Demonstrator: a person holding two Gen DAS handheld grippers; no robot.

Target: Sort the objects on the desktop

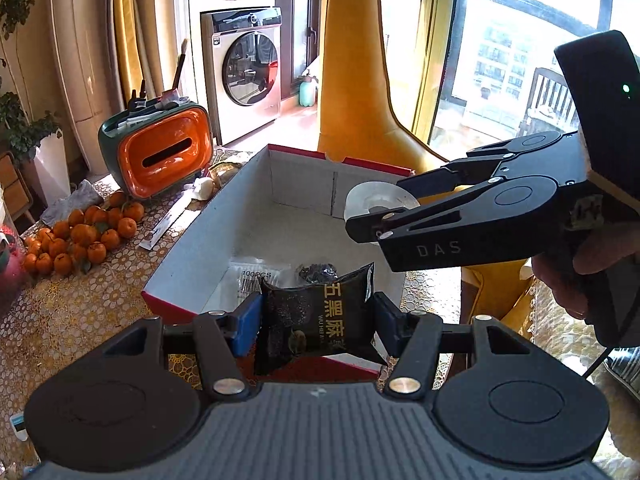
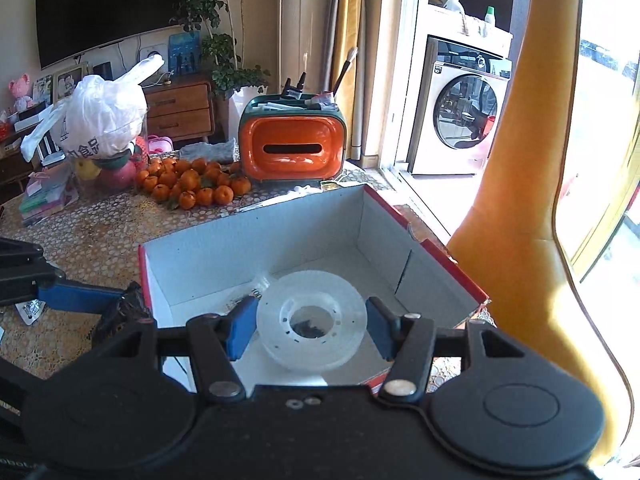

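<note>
Left wrist view shows my left gripper (image 1: 316, 322) clamped on a black plastic snack packet with gold lettering (image 1: 316, 320), one blue pad (image 1: 246, 328) pressing each side of it. I hold the packet over the near rim of the open cardboard box with red outside and white inside (image 1: 180, 248). On the box floor past the packet lie a clear plastic bag printed "100PCS" (image 1: 256, 278) and a small dark crinkled item (image 1: 318, 272) that I cannot identify.

From the right, my right gripper (image 1: 376, 216) reaches in above the box, a hand (image 1: 580, 276) wrapped around its handle. It holds a translucent white plastic spool (image 1: 372, 198). In the right wrist view the spool (image 2: 312, 320) sits flat between my blue pads (image 2: 240, 328), which close on its rim from both sides, and it hangs over the near part of the box (image 2: 256, 236). My left gripper's blue finger (image 2: 76, 296) and the dark packet (image 2: 120, 316) show at the box's left wall, just outside the red edge.

Beyond the box, on the lace-patterned tablecloth (image 2: 92, 240), stand an orange and green rounded holder with a slot in its front (image 2: 292, 148), pens and a brush poking from its top, and a heap of small oranges (image 2: 192, 186) beside it. A white plastic bag (image 2: 100, 116) sits farther left. A yellow high-backed chair (image 2: 528, 208) rises at the right of the table.
</note>
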